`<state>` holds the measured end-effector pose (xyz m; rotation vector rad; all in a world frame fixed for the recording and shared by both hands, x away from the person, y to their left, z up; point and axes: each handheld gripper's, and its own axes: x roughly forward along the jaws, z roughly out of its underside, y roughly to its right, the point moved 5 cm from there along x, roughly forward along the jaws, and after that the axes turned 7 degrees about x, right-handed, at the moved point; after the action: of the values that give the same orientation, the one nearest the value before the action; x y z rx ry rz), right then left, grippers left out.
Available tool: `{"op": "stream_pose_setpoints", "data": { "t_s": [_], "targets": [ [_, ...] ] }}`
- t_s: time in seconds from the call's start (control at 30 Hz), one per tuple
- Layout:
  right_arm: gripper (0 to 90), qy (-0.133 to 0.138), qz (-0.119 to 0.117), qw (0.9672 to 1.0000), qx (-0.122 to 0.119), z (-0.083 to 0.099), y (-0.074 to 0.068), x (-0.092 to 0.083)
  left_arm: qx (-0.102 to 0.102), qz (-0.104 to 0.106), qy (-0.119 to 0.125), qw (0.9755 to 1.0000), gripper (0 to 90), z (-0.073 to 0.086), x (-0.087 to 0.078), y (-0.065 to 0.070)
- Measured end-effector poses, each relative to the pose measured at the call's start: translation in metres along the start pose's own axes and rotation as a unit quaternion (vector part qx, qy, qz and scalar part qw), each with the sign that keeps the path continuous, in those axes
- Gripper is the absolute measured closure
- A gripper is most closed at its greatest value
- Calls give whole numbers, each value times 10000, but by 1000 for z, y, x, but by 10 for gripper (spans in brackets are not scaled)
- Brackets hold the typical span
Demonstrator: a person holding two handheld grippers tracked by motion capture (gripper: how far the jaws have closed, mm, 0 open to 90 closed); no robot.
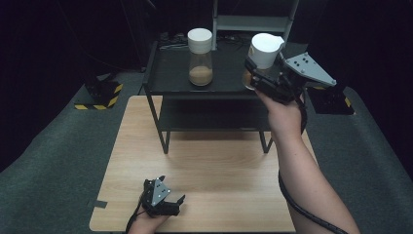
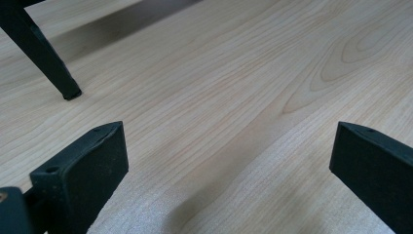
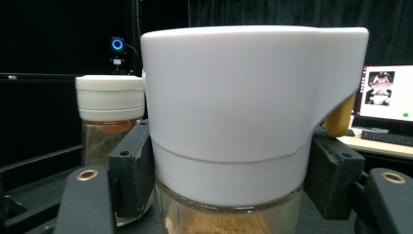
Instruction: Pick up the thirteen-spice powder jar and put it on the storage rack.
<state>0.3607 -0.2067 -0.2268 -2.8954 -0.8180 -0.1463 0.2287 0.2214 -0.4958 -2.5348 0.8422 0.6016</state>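
A glass jar [image 1: 263,51] with a white spouted lid and brown powder inside is at the right end of the black shelf's top [image 1: 170,73]. My right gripper [image 1: 253,73] is shut on it, and its pads [image 3: 134,165] press the jar [image 3: 234,112] just below the lid. A second jar [image 1: 200,56] with a flat white lid and the same brown powder stands to its left on the shelf top, seen also in the right gripper view [image 3: 109,112]. Down on the wooden table [image 1: 219,165], near the front edge, my left gripper [image 1: 173,189] rests open with bare wood between its jaws [image 2: 229,156].
The black two-level shelf stands at the table's far end, and one of its legs [image 2: 46,58] is near my left gripper. Yellow-and-black striped bases [image 1: 100,95] sit on the grey floor beside the table. A lit monitor [image 3: 387,92] is far behind the jars.
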Motion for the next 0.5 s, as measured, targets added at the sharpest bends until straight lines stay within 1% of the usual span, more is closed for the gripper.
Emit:
{"op": "stream_pose_setpoints", "data": {
  "t_s": [0.13,0.4,0.5],
  "targets": [
    [296,-33,45,10000,44,2,2,8,7,1,-2,10000,9,0,0,0],
    [296,-90,154,9998,27,2,3,21,-14,16,16,10000,9,0,0,-1],
    [296,-112,186,9997,79,2,3,26,-16,24,22,10000,9,1,0,-1]
  ]
}}
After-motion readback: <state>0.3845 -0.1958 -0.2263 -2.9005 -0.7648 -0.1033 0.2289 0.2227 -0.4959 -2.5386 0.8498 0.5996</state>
